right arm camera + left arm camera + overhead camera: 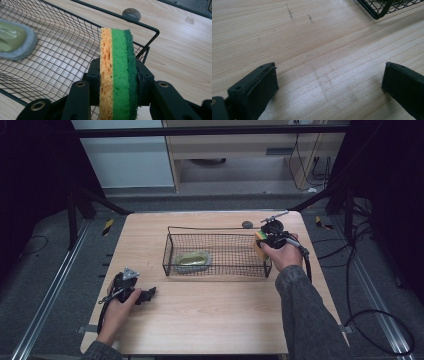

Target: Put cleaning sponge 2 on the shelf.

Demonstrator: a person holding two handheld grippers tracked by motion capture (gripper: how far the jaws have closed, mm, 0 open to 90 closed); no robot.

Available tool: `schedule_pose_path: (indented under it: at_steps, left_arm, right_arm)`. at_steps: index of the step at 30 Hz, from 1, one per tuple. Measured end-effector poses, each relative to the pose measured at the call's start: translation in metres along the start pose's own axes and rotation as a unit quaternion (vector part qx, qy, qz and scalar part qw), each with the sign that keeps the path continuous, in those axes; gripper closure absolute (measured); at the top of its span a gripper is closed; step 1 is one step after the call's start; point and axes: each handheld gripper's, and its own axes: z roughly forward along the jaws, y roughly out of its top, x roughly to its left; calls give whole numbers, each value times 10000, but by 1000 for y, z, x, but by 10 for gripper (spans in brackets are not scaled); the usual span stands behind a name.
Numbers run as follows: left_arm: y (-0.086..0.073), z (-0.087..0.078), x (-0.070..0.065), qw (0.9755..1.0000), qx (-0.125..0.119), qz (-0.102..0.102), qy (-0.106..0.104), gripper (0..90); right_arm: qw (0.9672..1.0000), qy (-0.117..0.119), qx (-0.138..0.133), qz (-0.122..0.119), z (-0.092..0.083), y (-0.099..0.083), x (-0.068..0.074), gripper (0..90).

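Note:
My right gripper (117,82) is shut on a sponge (118,72) with orange, light green and dark green layers, held upright over the right end of a black wire basket (62,57). In the high view the sponge (260,241) sits at the basket's (216,269) right wall, with the right gripper (272,239) behind it. A green scrub pad on grey foam (192,260) lies in the basket's left half, and it shows again as the pad (13,41). My left gripper (148,295) rests low on the table at front left, open, with bare wood between its jaws (329,82).
A small round grey object (247,224) lies on the wooden table (210,320) just behind the basket's far right corner; the same grey object (131,13) is beyond the rim. A basket corner (384,7) is ahead of the left gripper. Cables trail right of the table.

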Motion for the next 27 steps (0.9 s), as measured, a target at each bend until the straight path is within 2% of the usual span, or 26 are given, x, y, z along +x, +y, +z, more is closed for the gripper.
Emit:
schedule_pose_path:
  at_steps: [27]
  left_arm:
    - [0, 0, 0, 10000, -2, -14, 0, 0]
  right_arm:
    - [9998, -31, 169, -27, 21, -6, 7, 636]
